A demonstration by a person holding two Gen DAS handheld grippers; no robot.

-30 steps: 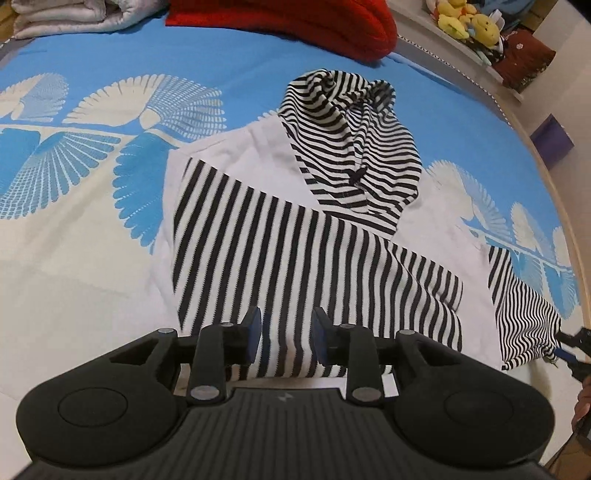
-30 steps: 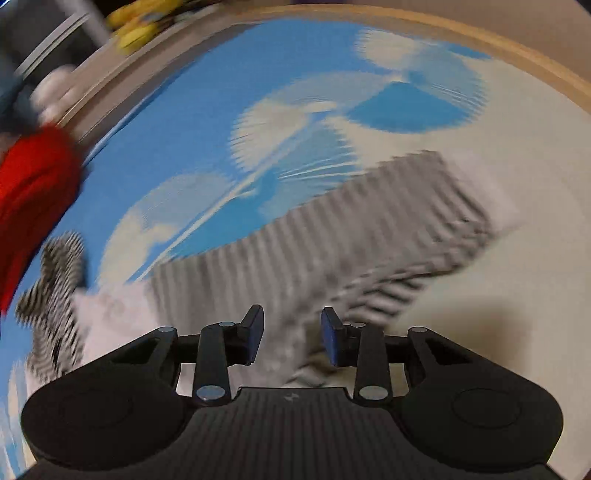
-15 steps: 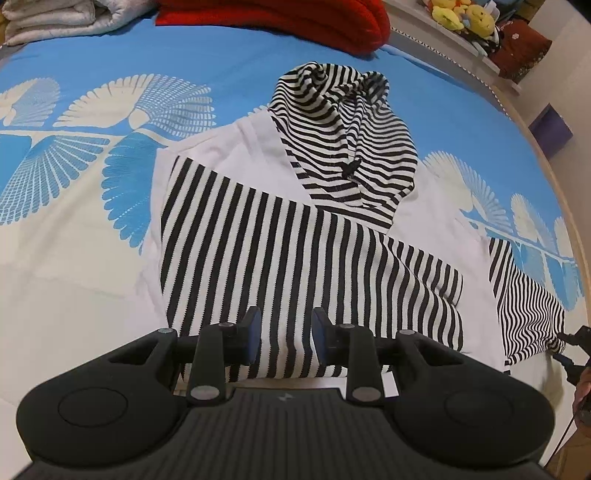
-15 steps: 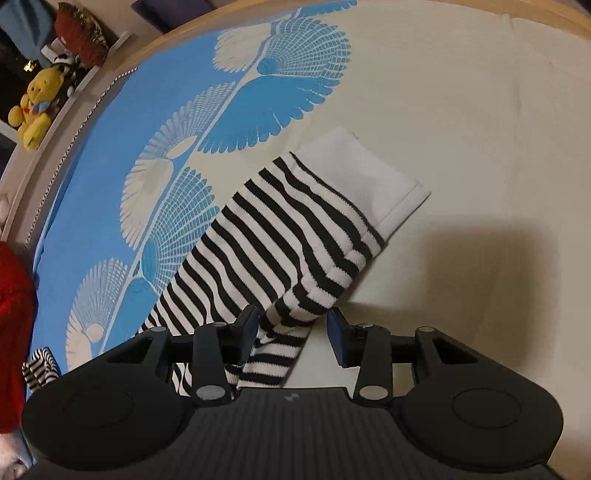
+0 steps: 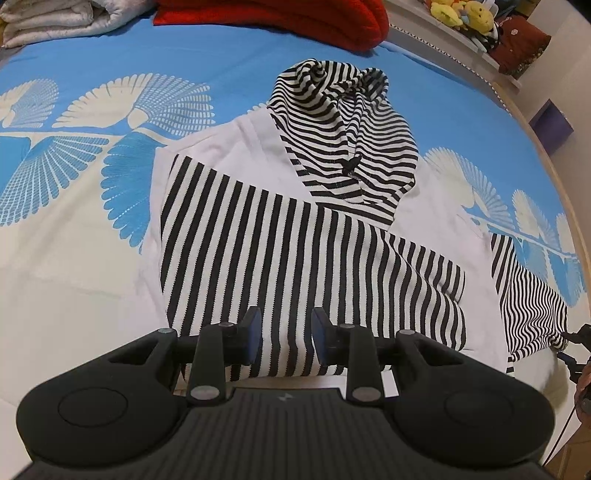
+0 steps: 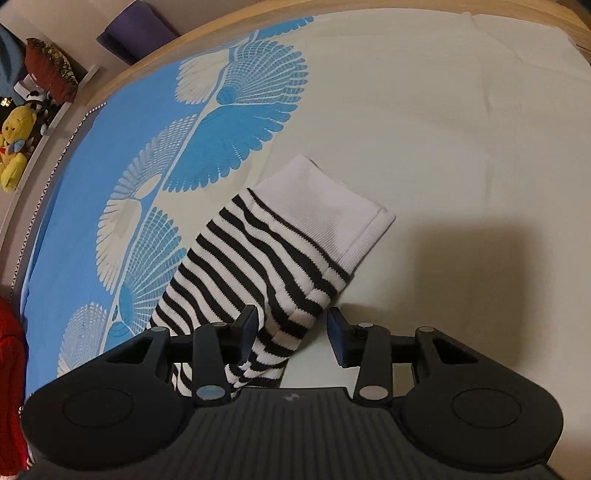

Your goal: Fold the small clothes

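Observation:
A small black-and-white striped hoodie (image 5: 295,236) lies flat on the bed, hood (image 5: 343,136) at the far end, one sleeve folded across its body. My left gripper (image 5: 285,334) is open and empty just above the hoodie's near hem. The other sleeve (image 5: 524,295) stretches out to the right. In the right wrist view that sleeve (image 6: 258,266) ends in a white cuff (image 6: 328,218). My right gripper (image 6: 293,338) is open, jaws wide, with the sleeve's edge lying between them and against the left finger (image 6: 248,332).
The bed has a blue and cream leaf-print cover (image 5: 92,155). A red blanket (image 5: 295,18) and a folded grey quilt (image 5: 55,18) lie at its far end. Plush toys (image 6: 14,147) sit on a shelf beyond the wooden bed edge (image 6: 332,11).
My right gripper swung round from a blurred view and closed in on the sleeve near the cuff. My left gripper drew back slightly over the hem.

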